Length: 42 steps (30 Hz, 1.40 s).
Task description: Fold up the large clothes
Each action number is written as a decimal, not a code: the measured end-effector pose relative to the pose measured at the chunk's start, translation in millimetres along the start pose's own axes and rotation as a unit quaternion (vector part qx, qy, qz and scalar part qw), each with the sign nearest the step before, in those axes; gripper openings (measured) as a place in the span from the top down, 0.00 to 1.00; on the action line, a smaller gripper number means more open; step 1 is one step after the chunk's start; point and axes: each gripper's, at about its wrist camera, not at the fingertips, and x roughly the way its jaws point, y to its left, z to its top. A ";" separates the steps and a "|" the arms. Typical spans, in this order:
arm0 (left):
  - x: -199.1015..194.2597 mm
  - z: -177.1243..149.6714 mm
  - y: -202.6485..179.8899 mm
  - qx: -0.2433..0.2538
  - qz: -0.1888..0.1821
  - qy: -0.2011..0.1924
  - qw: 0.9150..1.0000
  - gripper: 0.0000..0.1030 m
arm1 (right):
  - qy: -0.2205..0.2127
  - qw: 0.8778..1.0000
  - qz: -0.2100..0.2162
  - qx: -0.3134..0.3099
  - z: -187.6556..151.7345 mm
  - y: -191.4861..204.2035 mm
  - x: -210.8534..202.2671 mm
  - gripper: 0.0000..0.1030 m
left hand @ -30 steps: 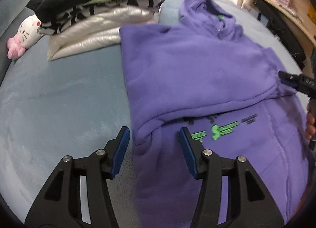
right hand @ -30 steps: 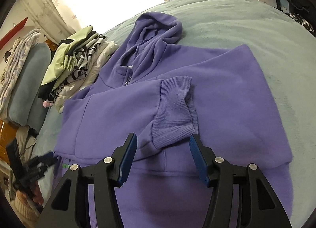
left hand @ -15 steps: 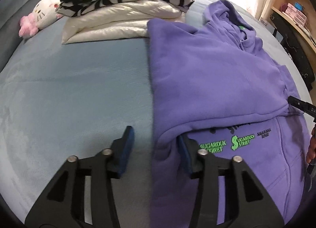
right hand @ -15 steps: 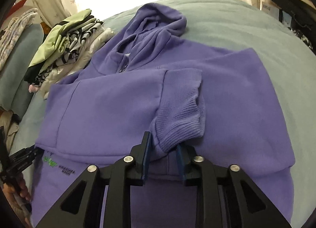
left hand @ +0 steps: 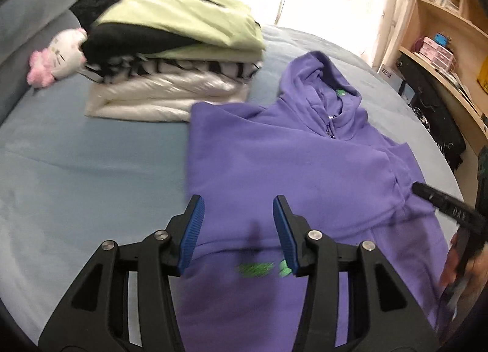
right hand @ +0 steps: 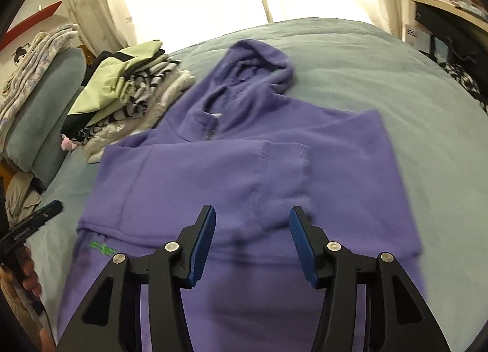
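Note:
A purple hoodie (left hand: 289, 163) lies flat on the bed, hood at the far end, both sleeves folded across its chest and green lettering near me. My left gripper (left hand: 238, 230) hovers open above its near left part, holding nothing. In the right wrist view the hoodie (right hand: 213, 175) shows a ribbed sleeve cuff (right hand: 286, 169) lying on top. My right gripper (right hand: 251, 239) hangs just above and short of that cuff. Its jaws are opening and nothing is between them. Each gripper shows at the edge of the other's view: right gripper (left hand: 442, 202), left gripper (right hand: 33, 221).
A stack of folded clothes (left hand: 174, 62) stands at the hoodie's far left corner, with a pink and white plush toy (left hand: 58, 56) beside it. The blue-grey bed cover (left hand: 76, 184) stretches to the left. Wooden shelves (left hand: 442, 47) and dark bags line the right side. Pillows (right hand: 39, 102) lie far left.
Both grippers have lifted away from the hoodie. The right one, closed around the sleeve cuff's edge half a second ago, has let it go and widened. The left one left the hoodie's left edge.

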 end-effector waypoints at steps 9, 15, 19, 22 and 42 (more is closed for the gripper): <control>86.0 -9.1 -14.4 -0.033 0.069 0.027 0.997 0.73 | 0.028 0.999 0.021 -0.015 13.8 57.3 74.0 0.50; 78.8 -11.3 8.3 -0.052 0.016 0.023 0.998 0.82 | 0.027 0.999 0.009 0.022 11.8 -6.2 69.4 0.79; 66.7 -9.4 5.9 -0.051 0.020 0.027 0.998 0.80 | 0.015 0.999 -0.026 0.027 10.2 -21.3 44.7 0.68; 49.5 -11.1 4.2 -0.057 0.016 0.024 0.998 0.74 | 0.010 0.999 -0.022 0.041 3.1 -28.0 29.4 0.65; -161.4 -84.9 -17.2 -0.009 0.066 -0.048 0.997 0.43 | -0.050 0.998 0.005 0.030 -86.5 8.1 -167.4 0.39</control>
